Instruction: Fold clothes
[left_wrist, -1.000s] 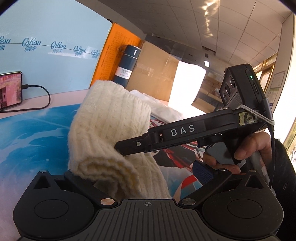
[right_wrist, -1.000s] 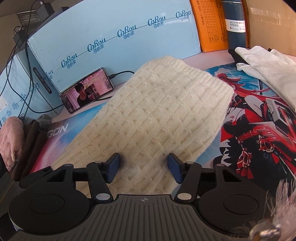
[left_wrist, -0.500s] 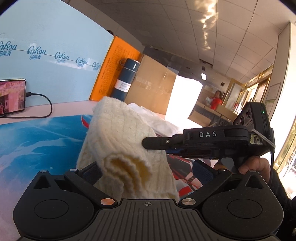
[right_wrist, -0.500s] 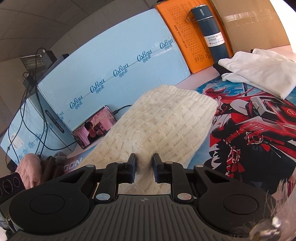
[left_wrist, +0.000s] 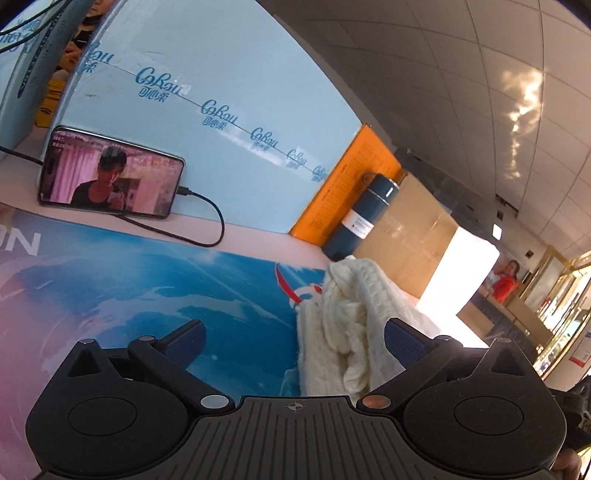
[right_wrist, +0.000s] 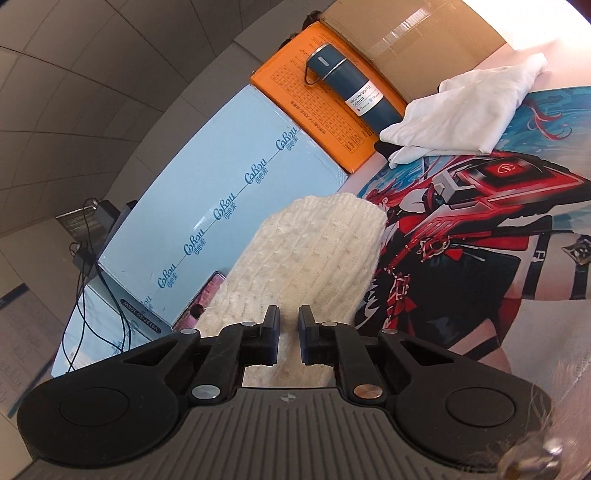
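You can read "CoRou" repeated along the pale blue cardboard box (right_wrist: 207, 206). Right of it, the dark blue steel flask (right_wrist: 354, 88) has a white label reading "VACUUM BOTTLE 500ml". The orange box's table print is too small to read.

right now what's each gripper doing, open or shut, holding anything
Left gripper: open, holding nothing; the cream knit sweater lies between its spread fingers, not clamped.
Right gripper: closed on the cream knit sweater.

left gripper (left_wrist: 293, 341), right gripper (right_wrist: 289, 334): black ribbed bodies, round hubs, silver and copper screws, blue pads.
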